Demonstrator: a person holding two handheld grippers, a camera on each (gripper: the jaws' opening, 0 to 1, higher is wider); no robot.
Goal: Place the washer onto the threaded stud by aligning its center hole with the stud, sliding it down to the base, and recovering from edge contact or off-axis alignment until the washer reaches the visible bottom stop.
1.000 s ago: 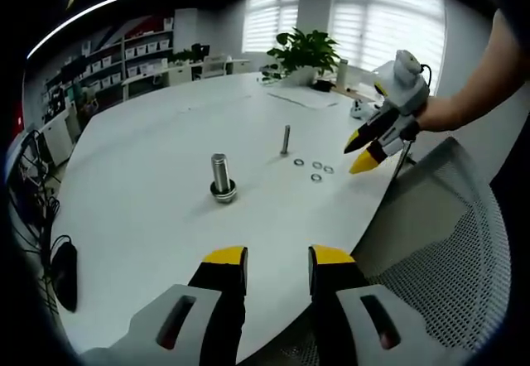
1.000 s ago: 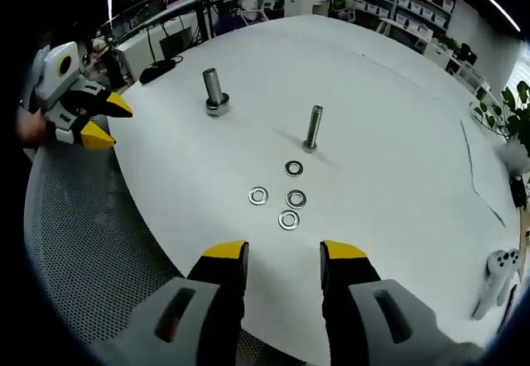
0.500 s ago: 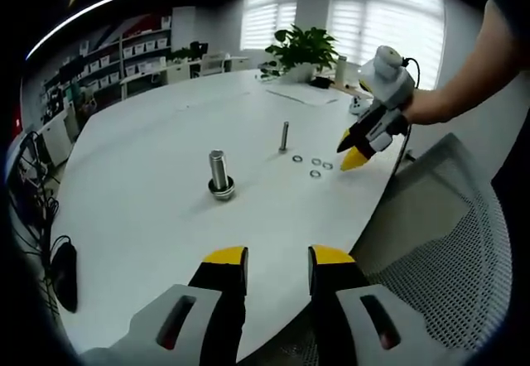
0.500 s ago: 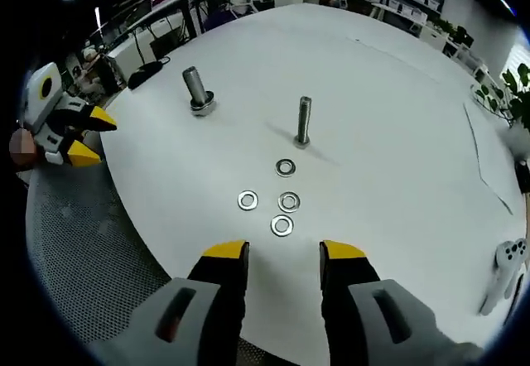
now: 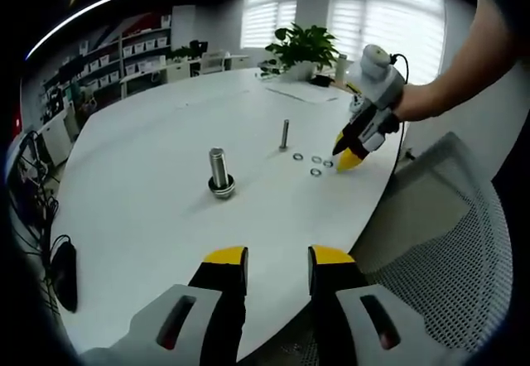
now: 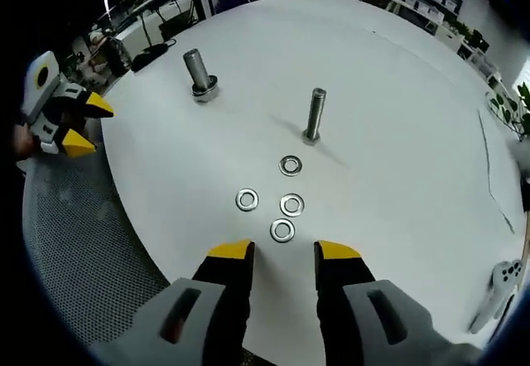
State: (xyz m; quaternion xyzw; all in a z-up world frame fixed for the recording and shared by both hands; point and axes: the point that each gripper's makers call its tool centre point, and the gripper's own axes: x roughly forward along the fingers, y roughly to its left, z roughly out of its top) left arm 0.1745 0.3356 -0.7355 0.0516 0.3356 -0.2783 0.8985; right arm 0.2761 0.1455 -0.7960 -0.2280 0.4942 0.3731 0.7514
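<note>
A: Since the four washers lie loose on the white table [image 6: 397,93], why is the right gripper [image 6: 281,252] sitting so low over them?

B: My guess is it is lining up a pick. Its jaws stand apart and hold nothing, with the nearest washer [image 6: 282,231] just beyond the tips, between them. The other three lie a little farther on, toward the slim threaded stud [image 6: 314,116], which stands upright and bare.

A: And the left gripper [image 5: 277,260]?

B: Also parted and empty, held back off the table's near edge, well apart from everything. It looks parked, perhaps to leave room.

A: What does the left gripper view add?

B: It shows the right gripper from outside, yellow tips angled down at the table beside the washer cluster [image 5: 315,166], with a bare forearm behind it. The right gripper view gives the washers' layout and their center holes clearly.

A: The thicker bolt [image 6: 199,74]?

B: It stands in a collar off to one side, apart from the stud.
</note>
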